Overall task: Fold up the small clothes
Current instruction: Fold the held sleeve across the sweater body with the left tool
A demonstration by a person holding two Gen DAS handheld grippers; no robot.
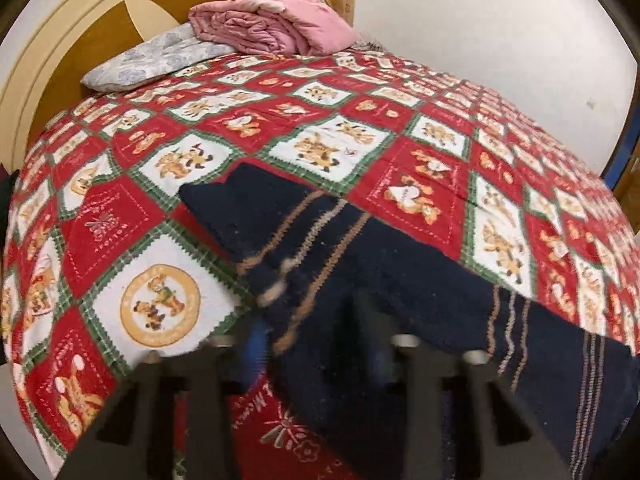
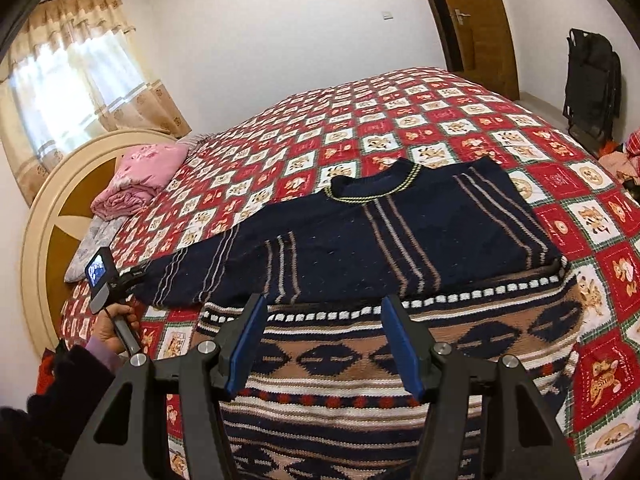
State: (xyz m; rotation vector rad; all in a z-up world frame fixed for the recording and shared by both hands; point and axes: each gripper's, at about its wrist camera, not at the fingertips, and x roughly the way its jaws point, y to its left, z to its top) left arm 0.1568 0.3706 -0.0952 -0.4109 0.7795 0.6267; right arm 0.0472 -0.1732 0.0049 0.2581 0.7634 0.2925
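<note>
Navy knitted sweater with tan stripes (image 2: 420, 232) lying on red patchwork bed quilt (image 2: 400, 120); left claw (image 1: 308, 320) clenching its sleeve, right claw (image 2: 320, 340) hovering released. Sleeve fold-in pending.

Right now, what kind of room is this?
It looks like a bedroom. There is a big bed with a red patchwork quilt, a round headboard, a folded pink blanket beside a pillow, and a curtained window.
</note>
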